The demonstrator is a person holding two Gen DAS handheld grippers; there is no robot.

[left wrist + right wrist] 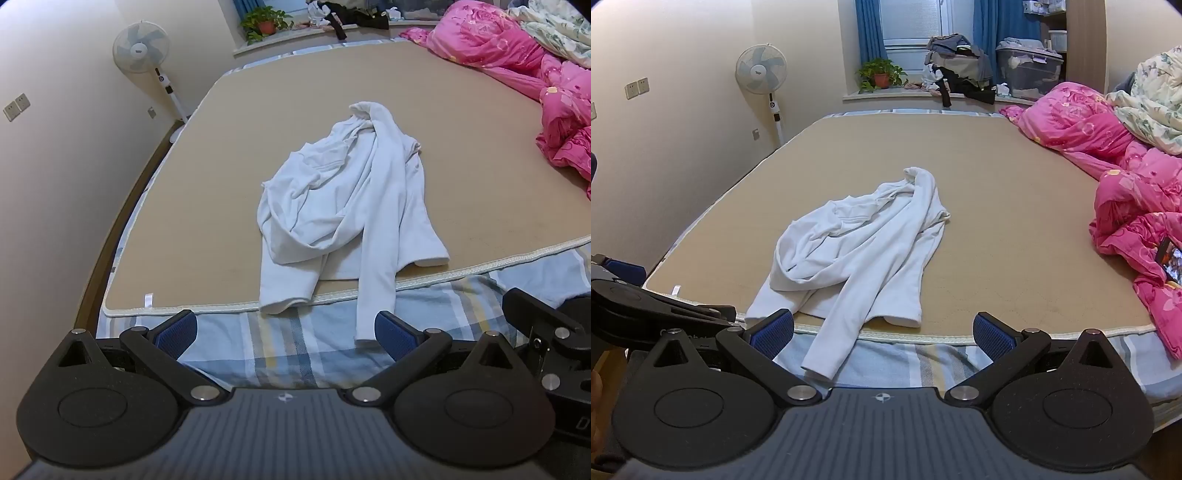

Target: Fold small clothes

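Both wrist cams sit low at the foot of the bed (461, 177), facing along it toward the window wall. Left view is nearer and pitched down more. Right view sits slightly further right. Both share the white garment (343, 206) (864, 243), fan (142, 48) (761, 70) and pink duvet (517, 55) (1108, 166).
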